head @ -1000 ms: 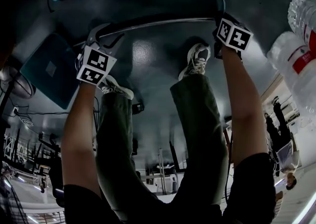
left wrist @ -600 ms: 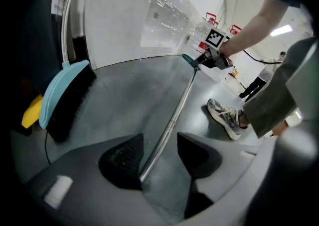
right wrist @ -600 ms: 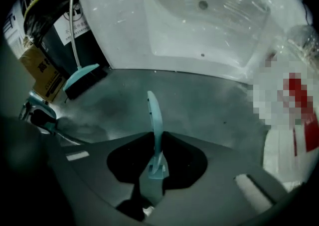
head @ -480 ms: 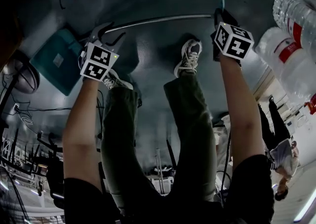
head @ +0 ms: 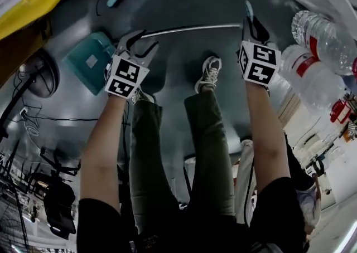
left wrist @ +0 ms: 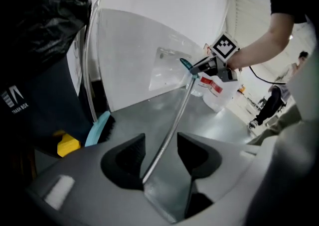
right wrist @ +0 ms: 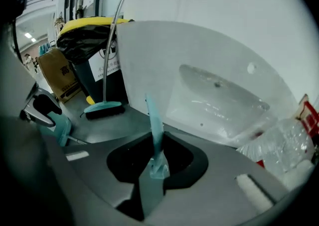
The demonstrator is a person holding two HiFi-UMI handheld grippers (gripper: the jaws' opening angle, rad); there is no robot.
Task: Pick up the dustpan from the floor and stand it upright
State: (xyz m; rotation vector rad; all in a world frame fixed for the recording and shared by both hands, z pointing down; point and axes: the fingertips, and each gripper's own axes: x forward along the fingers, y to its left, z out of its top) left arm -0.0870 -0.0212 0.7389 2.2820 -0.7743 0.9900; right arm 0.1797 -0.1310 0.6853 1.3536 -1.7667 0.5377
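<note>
Teal handle end (right wrist: 155,138) sits clamped in my right gripper (head: 251,19), arms outstretched, left gripper (head: 138,43) loosely open around the pole (head: 189,28).

My head camera looks steeply down from above on the floor (head: 184,79), my legs (head: 206,146), my left gripper (head: 136,43) and my right gripper (head: 249,15). The left gripper's camera sits close behind its fingers (left wrist: 127,163) and looks across the floor at my right gripper. The right gripper's camera looks past its fingers (right wrist: 124,163) toward the broom (right wrist: 102,108) and the wall (right wrist: 224,1). All three see part of the dustpan (head: 92,59).
</note>
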